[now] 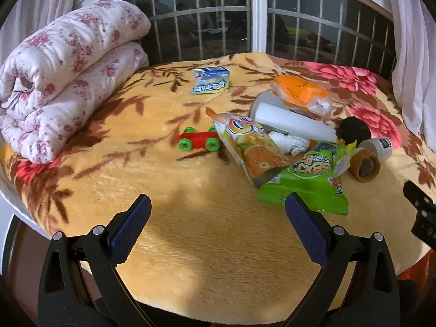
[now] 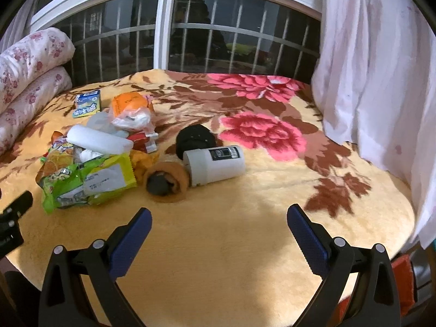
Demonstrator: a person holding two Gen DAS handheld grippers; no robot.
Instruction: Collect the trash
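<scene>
Trash lies in a heap on the blanket-covered bed (image 1: 190, 231): a green snack bag (image 1: 308, 182) (image 2: 81, 182), an orange juice pouch (image 1: 253, 147), a white foam roll (image 1: 294, 122) (image 2: 98, 139), an orange wrapper (image 1: 299, 90) (image 2: 130, 106) and crumpled tissue (image 1: 288, 141). A blue-and-yellow packet (image 1: 211, 80) (image 2: 87, 103) lies farther back. My left gripper (image 1: 218, 207) is open and empty, just short of the green bag. My right gripper (image 2: 219, 218) is open and empty, in front of a white cylinder (image 2: 215, 163) and a brown sock roll (image 2: 166, 182).
A red toy car with green wheels (image 1: 199, 139) sits left of the heap. A black sock ball (image 2: 194, 137) lies behind the cylinder. A folded floral quilt (image 1: 60, 76) is at the left. A barred window (image 1: 256, 13) is behind; a curtain (image 2: 381, 68) hangs at right.
</scene>
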